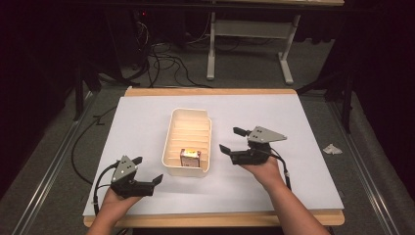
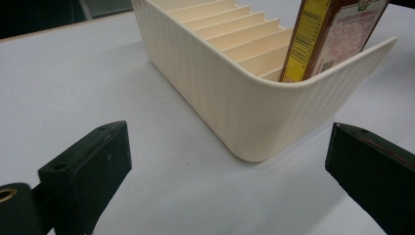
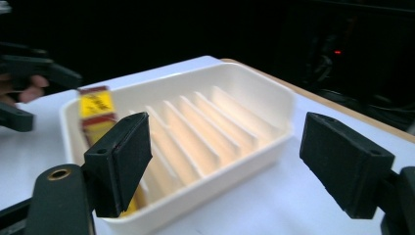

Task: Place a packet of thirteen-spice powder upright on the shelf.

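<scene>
The person's right gripper (image 1: 234,139) hovers just right of the cream ribbed plastic tray with slotted dividers (image 1: 172,134), held level with its jaws wide apart and nothing between them. The left gripper (image 1: 147,169) rests low at the tray's near-left corner, jaws also spread wide and empty. A small brown and yellow printed packet (image 1: 189,157) stands upright in the tray's nearest slot, its label side facing the near wall
</scene>
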Available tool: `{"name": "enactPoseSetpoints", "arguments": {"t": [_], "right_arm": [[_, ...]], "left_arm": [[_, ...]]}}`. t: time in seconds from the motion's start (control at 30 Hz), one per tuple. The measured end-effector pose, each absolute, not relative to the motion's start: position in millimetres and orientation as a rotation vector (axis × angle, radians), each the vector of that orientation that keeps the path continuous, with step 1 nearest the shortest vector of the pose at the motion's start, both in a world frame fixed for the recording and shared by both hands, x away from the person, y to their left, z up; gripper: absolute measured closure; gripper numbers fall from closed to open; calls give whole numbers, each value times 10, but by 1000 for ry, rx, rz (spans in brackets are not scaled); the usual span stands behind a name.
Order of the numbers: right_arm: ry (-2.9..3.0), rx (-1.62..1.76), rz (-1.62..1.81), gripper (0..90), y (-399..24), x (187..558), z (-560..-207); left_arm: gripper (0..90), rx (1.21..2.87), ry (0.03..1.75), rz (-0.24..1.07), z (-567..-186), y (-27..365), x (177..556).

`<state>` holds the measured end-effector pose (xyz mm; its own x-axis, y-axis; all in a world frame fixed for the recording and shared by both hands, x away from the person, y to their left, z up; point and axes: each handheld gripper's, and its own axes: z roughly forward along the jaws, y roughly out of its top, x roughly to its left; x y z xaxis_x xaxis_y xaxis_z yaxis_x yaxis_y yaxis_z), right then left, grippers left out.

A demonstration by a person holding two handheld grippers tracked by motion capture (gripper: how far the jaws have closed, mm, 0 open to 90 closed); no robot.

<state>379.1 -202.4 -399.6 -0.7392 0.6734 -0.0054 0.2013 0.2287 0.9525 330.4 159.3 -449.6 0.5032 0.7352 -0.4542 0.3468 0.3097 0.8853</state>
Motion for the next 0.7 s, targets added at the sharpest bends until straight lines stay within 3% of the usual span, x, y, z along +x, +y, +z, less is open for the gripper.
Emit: {"name": "enactPoseSetpoints", "arguments": {"t": [0.47, 0.7], "right_arm": [[1901, 1075, 1346, 155, -3116, 3437, -4144], [1879, 1122, 1278, 151, -3391, 3178, -4273]], "left_arm": [[44, 1298, 1092, 345, -4519, 1562, 3351], [44, 1299, 1092, 344, -4527, 1532, 3345]]}}
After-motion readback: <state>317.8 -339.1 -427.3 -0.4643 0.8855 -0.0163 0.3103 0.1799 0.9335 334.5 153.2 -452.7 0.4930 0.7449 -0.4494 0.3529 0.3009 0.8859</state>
